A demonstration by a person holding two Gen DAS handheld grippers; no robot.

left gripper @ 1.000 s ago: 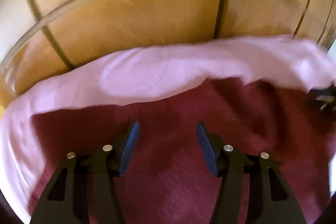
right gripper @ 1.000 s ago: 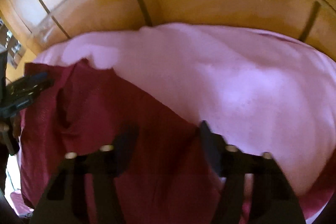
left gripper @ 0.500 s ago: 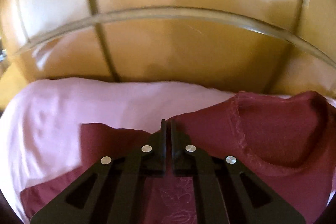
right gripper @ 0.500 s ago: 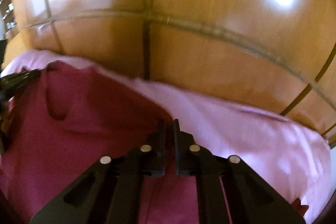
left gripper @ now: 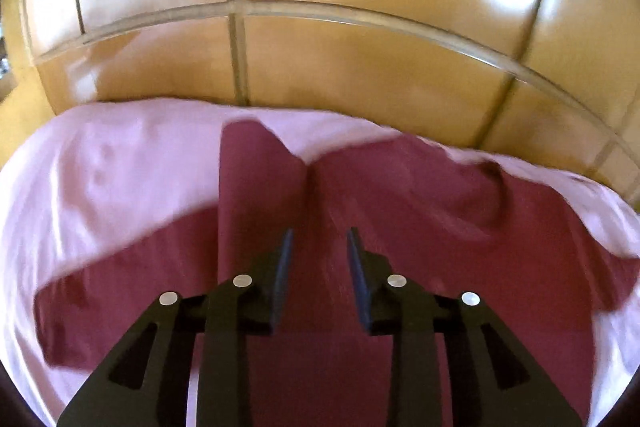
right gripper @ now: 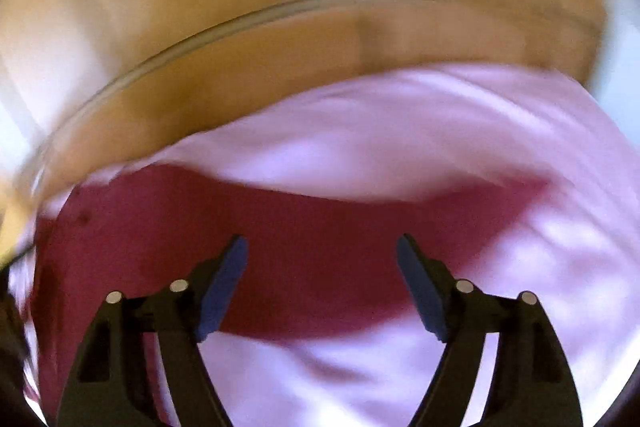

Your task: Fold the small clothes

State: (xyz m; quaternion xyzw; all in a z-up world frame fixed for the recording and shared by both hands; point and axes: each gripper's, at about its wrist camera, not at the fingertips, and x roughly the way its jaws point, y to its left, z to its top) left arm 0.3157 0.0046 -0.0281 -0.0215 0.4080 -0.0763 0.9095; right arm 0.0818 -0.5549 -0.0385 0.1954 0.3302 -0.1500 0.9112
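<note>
Matt cloth garment (left gripper: 400, 227), glossy wood panelling (left gripper: 360, 75)

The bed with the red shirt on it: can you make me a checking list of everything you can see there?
Surface: pink sheet, rumpled.
Job's things: maroon shirt lying on the sheet, one flap folded over.
Clutter: nothing seen.
Grippers: left gripper open above the shirt, holding nothing; right gripper open wide, holding nothing.
Cables: nothing seen.
Surroundings: wooden panelled wall behind the sheet; the right wrist view is blurred.
</note>
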